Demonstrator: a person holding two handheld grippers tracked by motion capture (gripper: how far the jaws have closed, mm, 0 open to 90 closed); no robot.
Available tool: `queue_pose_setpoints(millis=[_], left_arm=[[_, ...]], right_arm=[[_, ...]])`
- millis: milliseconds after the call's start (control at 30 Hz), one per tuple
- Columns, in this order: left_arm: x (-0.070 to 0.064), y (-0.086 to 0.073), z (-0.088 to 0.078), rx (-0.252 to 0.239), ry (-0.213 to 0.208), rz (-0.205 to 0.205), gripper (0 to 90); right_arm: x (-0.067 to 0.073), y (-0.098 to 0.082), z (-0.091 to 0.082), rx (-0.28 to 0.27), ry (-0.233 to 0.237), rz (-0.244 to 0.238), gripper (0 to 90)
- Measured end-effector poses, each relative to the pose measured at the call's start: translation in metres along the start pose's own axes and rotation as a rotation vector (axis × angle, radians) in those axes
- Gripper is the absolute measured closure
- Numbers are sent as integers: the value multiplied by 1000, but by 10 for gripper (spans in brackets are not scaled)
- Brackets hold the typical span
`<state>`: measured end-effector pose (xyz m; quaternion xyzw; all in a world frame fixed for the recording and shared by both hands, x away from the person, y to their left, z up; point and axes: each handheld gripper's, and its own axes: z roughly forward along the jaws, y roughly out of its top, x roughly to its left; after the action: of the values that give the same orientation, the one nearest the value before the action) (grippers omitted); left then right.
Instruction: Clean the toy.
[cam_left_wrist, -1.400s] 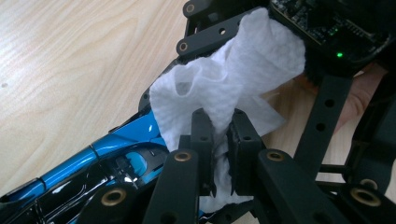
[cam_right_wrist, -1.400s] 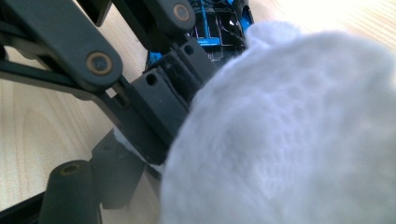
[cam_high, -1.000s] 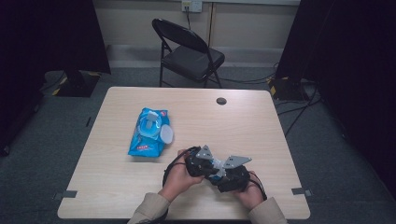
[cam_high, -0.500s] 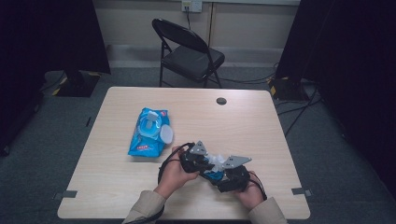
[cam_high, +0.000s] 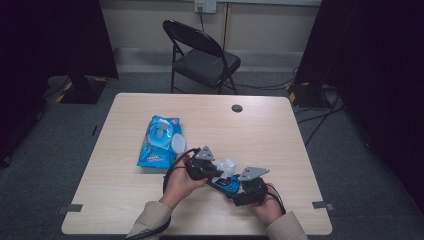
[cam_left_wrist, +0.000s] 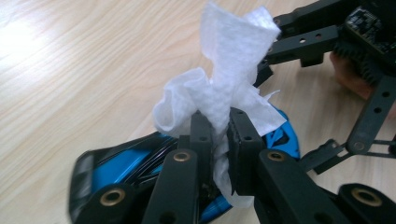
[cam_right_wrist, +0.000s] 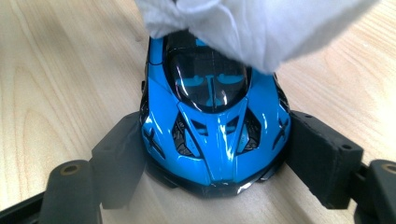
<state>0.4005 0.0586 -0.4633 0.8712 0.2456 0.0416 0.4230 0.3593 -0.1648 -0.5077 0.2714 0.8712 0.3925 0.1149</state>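
Two things matter here, both right of the wipes pack (cam_high: 159, 141). Nearest it, the left gripper (cam_left_wrist: 219, 140) is pinched tight on a wipe (cam_left_wrist: 224, 88): soft, light, likely tearable, best bunched. Beyond, the right gripper (cam_right_wrist: 215, 163) clamps wide across the car (cam_right_wrist: 212, 121), glossy, stiff, probably slippery; its sides seem safest.

Wipe (cam_left_wrist: 224, 88) on toy car (cam_right_wrist: 215, 135) (table (cam_high: 280, 125) centre)

1. A light wooden table (cam_high: 280, 135) holds the things.
2. A blue pack of wipes (cam_high: 159, 141) lies flat on its left side.
3. A blue toy car (cam_right_wrist: 212, 121) sits on the wood near the front edge.
4. A small dark round spot (cam_high: 237, 108) is near the far edge.
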Motion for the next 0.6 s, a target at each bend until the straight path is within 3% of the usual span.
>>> queue_pose_setpoints(millis=[600], left_arm=[[20,-14,-17,1,72,-36,822]], right_arm=[[0,0,0,0,0,0,240]])
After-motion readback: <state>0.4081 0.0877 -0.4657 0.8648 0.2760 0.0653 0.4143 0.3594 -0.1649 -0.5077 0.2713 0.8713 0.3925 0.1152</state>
